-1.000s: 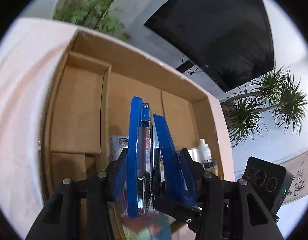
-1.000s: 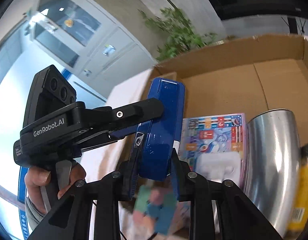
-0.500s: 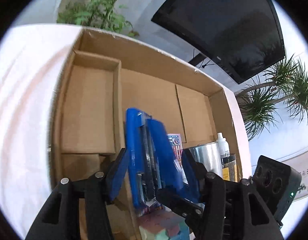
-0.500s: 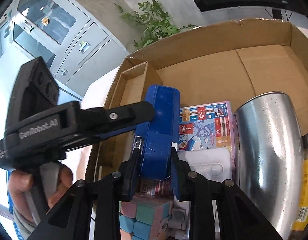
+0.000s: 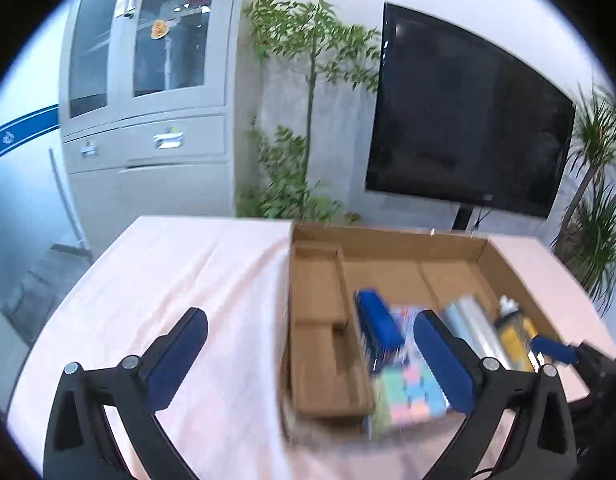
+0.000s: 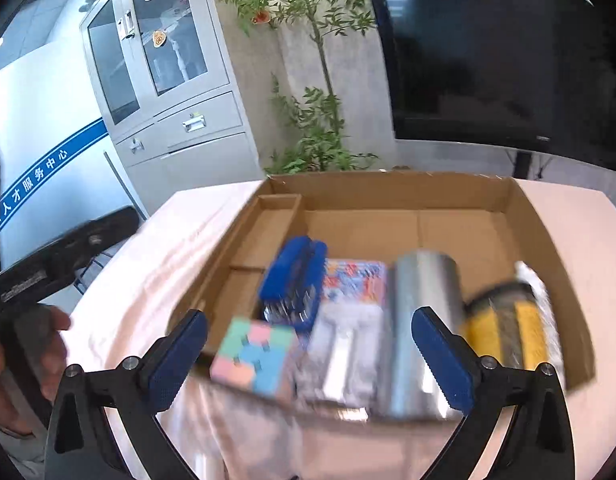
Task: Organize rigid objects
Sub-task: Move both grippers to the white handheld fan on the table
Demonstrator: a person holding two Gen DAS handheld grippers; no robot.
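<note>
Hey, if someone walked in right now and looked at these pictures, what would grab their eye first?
Probably the open cardboard box on the pink-covered table, packed along its near side with a blue stapler, a pastel puzzle cube, a shiny steel cup lying on its side and a yellow-labelled jar. Behind it, a big dark screen fills the wall.

A grey cabinet (image 5: 148, 92) with glass doors stands behind the table's (image 5: 180, 264) far left corner. A leafy plant (image 5: 308, 92) rises behind the far edge, beside a dark TV (image 5: 464, 128). A spiky plant (image 5: 600, 216) stands off the right edge.
</note>
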